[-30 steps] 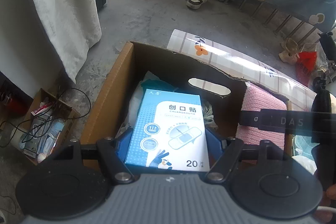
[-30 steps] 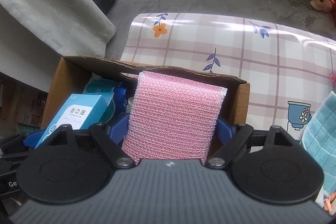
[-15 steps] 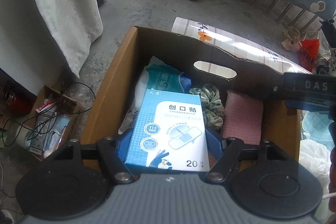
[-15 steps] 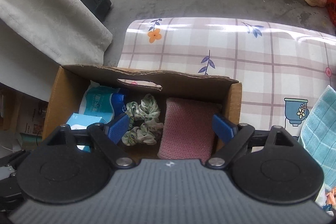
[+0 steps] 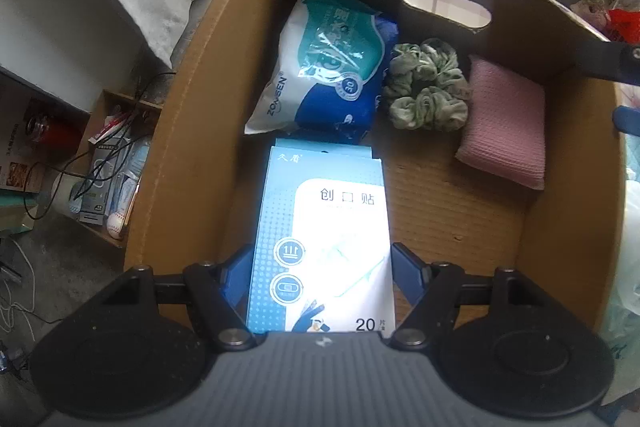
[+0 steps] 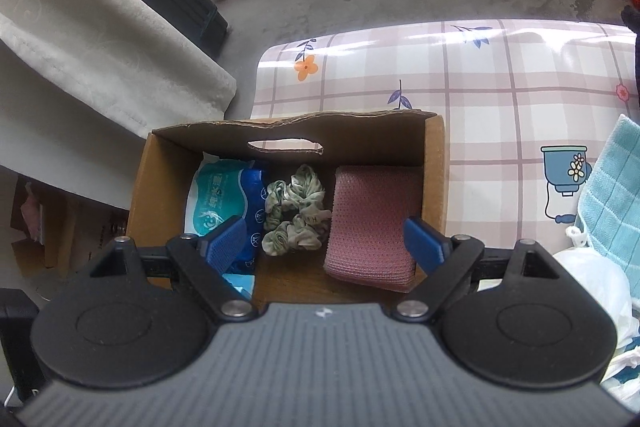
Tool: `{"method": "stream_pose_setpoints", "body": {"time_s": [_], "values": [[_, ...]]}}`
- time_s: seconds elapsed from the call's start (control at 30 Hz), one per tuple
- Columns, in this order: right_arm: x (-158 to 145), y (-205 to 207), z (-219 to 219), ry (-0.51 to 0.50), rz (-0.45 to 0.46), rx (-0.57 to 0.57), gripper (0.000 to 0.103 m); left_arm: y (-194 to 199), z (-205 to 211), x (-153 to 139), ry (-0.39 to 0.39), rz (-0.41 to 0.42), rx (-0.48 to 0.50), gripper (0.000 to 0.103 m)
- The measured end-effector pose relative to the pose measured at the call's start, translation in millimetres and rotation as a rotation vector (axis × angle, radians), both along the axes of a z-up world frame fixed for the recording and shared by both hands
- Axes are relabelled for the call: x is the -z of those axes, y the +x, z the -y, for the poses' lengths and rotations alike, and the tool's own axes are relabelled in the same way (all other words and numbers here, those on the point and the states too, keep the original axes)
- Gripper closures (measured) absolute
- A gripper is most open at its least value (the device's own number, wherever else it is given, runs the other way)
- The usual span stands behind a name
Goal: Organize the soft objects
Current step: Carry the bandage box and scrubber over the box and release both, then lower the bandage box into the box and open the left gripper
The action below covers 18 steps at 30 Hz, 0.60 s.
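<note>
My left gripper (image 5: 322, 267) is shut on a blue band-aid box (image 5: 320, 227) and holds it low inside the cardboard box (image 5: 192, 131), near its front left. A wipes pack (image 5: 320, 63), a green scrunchie (image 5: 426, 87) and a pink sponge (image 5: 506, 123) lie on the box floor. My right gripper (image 6: 324, 239) is open and empty above the box (image 6: 434, 171). Below it I see the wipes pack (image 6: 216, 199), the scrunchie (image 6: 294, 215) and the sponge (image 6: 372, 223).
The box stands at the left end of a checked tablecloth (image 6: 480, 87). A teal towel (image 6: 608, 195) and a white bag (image 6: 596, 291) lie at the right. A small crate of clutter (image 5: 108, 163) sits on the floor to the left.
My right gripper let go of the pink sponge in the box, opened and rose. My left gripper moved down into the box with the band-aid box.
</note>
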State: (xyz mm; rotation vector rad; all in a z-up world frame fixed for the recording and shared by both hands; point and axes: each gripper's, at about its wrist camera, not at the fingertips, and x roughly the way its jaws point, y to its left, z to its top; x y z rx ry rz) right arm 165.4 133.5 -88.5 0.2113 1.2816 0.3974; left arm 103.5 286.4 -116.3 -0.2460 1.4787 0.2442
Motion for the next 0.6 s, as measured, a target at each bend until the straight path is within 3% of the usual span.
{"method": "stream_pose_setpoints", "body": {"time_s": [0.2, 0.6], "values": [[4.2, -0.5, 0.9, 0.007, -0.007, 0.014, 0.017, 1.3, 5.4, 26.9, 0.080, -0.092, 0.047, 0.030], [2.3, -4.7, 6.0, 0.052, 0.013, 0.012, 0.017, -4.5, 16.3, 26.9, 0.133, -0.070, 0.084, 0.031]]}}
